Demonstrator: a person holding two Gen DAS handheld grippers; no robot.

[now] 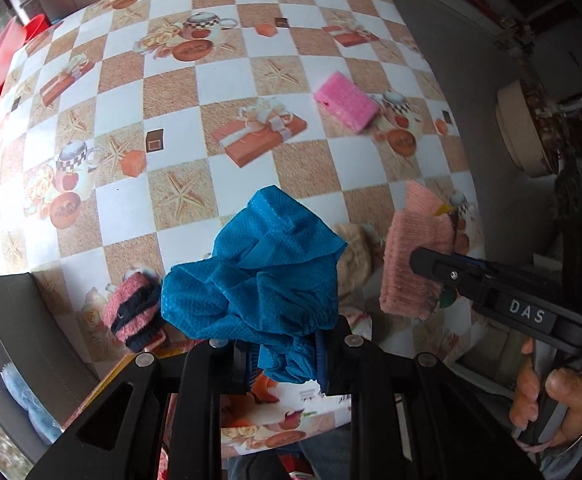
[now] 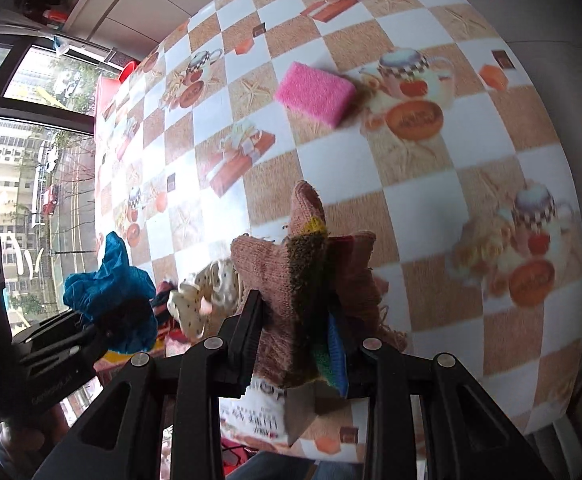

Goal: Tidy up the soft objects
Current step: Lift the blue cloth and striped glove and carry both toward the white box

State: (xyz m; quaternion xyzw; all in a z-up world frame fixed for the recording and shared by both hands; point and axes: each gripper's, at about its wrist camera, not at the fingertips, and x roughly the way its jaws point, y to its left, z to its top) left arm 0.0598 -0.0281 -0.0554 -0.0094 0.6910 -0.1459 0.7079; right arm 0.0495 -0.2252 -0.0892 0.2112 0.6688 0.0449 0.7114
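While left gripper [image 1: 287,356] clamps blue cloth [image 1: 259,264]; right gripper [image 2: 299,356] clamps knit sock [image 2: 291,280].

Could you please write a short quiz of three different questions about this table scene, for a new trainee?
1. True or false: the left gripper is shut on the blue cloth.
2. Multiple choice: what does the right gripper hold? A) the pink sponge B) the knitted pink sock with coloured stripes C) nothing
3. Short answer: which soft object lies alone on the checkered tablecloth, far from both grippers?

Key
1. True; the cloth is bunched between its fingers.
2. B; the knitted pink sock is clamped between its fingers.
3. The pink sponge, also seen in the right wrist view.
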